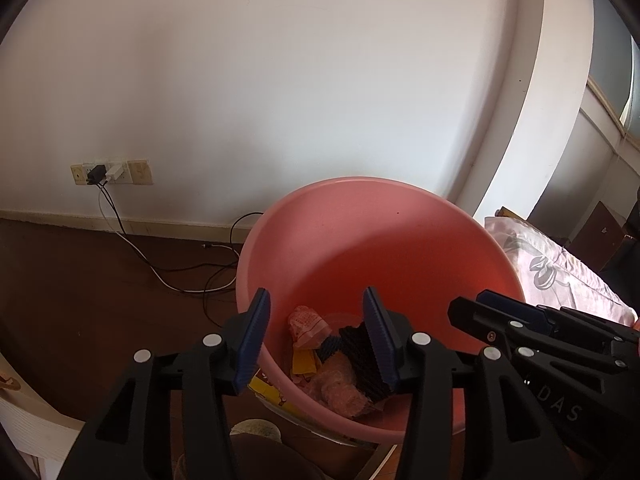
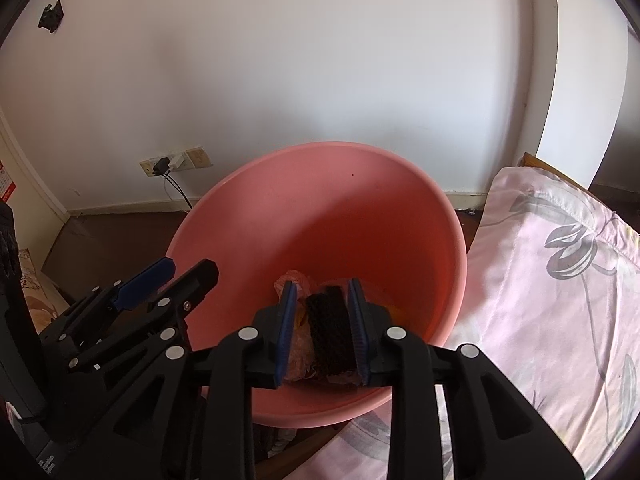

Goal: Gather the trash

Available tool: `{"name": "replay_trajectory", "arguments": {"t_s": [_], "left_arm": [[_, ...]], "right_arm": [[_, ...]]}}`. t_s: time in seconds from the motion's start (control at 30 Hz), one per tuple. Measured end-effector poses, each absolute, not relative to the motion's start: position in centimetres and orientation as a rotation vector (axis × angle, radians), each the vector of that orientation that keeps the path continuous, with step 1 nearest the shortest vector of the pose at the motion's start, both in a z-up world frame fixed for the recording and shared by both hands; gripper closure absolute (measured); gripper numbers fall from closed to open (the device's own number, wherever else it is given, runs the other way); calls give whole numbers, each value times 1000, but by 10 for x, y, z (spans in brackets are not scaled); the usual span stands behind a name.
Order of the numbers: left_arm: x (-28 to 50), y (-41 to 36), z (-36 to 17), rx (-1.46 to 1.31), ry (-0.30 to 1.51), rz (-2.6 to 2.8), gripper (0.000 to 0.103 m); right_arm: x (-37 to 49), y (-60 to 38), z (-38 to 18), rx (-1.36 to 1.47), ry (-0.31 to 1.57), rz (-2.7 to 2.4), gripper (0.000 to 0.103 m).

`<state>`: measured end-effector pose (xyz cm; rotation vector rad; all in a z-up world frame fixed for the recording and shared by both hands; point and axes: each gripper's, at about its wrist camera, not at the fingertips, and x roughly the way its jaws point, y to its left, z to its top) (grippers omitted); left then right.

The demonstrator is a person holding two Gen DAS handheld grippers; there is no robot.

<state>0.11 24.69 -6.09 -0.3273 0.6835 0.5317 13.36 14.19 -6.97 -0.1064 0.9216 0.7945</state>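
Both tongs tilt down over the pink basin (image 2: 320, 208): left tongs (image 1: 316, 336) released wide, right tongs (image 2: 322, 328) parted narrowly, nothing grasped; trash (image 1: 332, 368) lies below on the basin's bottom

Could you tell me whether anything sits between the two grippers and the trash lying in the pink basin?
Nothing visible does. Both the left gripper and the right gripper point straight into the open pink basin, with the trash pile uncovered at its bottom.
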Motion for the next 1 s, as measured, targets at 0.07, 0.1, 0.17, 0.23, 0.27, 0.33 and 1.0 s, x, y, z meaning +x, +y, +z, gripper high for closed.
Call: {"name": "replay_trajectory", "arguments": {"t_s": [0.07, 0.1, 0.17, 0.23, 0.27, 0.33, 1.0], "left_arm": [[1, 245, -59, -323, 681, 529, 54], [1, 244, -58, -321, 680, 529, 54], [0, 243, -56, -320, 677, 527, 54], [-1, 242, -54, -317, 675, 526, 54], [-1, 241, -53, -316, 673, 525, 54], [-2, 240, -51, -313, 669, 524, 54], [-24, 214, -14, -270, 606, 511, 49]], "right_arm": [[133, 141, -69, -110, 920, 795, 76], [133, 140, -69, -112, 919, 794, 76], [131, 138, -68, -114, 916, 794, 76], [130, 135, -67, -113, 913, 794, 76], [129, 134, -66, -112, 911, 793, 76], [128, 131, -64, -108, 908, 792, 76], [103, 91, -29, -78, 829, 769, 76]]}}
